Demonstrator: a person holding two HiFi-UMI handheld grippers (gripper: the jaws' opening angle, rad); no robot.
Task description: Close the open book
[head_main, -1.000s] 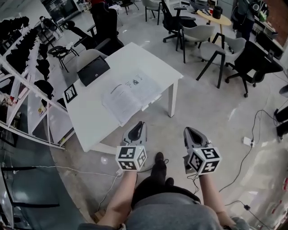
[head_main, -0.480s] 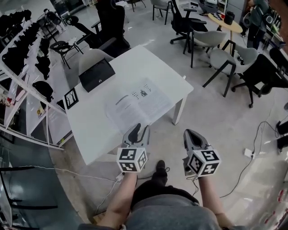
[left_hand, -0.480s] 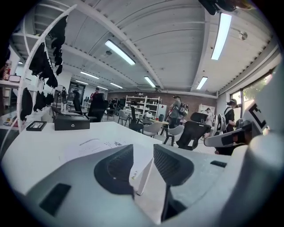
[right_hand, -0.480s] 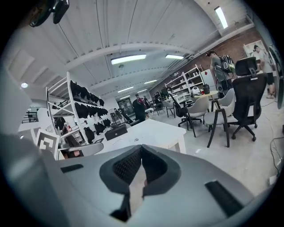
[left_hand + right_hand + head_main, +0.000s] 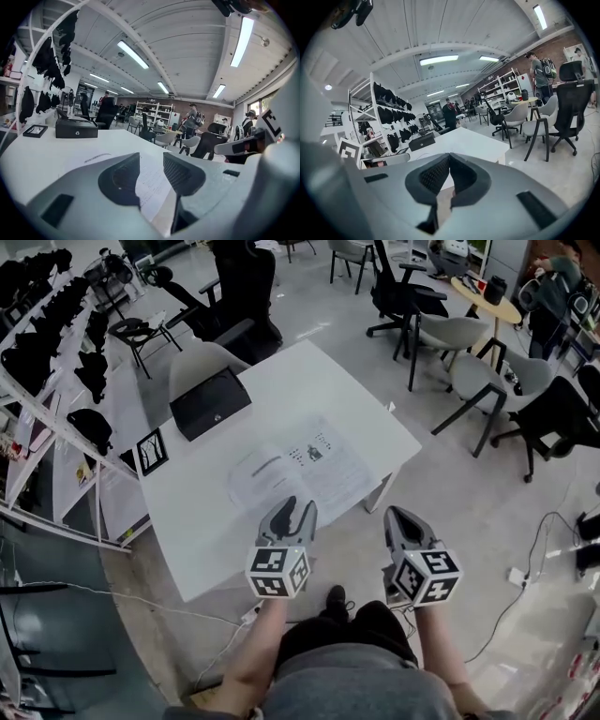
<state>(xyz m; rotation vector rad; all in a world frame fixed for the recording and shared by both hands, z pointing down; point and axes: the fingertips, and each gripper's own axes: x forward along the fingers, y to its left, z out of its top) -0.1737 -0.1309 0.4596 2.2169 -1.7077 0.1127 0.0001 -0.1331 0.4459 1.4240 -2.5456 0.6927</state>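
Note:
An open book point(image 5: 298, 473) with printed white pages lies flat on the white table point(image 5: 206, 512), near its front edge. My left gripper point(image 5: 289, 515) hovers over the table's front edge, just short of the book; its jaws are opening and hold nothing. In the left gripper view the book's page point(image 5: 152, 180) shows through the gap between the jaws of the left gripper point(image 5: 151, 165). My right gripper point(image 5: 401, 519) hangs off the table's right front corner over the floor, jaws shut and empty. In its own view the right gripper point(image 5: 449, 165) points toward the table point(image 5: 478, 140).
A black box point(image 5: 210, 401) and a small framed marker card point(image 5: 151, 452) sit on the table's far left part. A grey chair point(image 5: 199, 362) stands behind the table. Shelving with black items point(image 5: 47, 362) runs along the left; office chairs point(image 5: 473, 371) stand at the right.
Both grippers have moved forward toward the table. The left gripper now reaches over the table's front edge and its jaws have spread apart. The right gripper stays shut.

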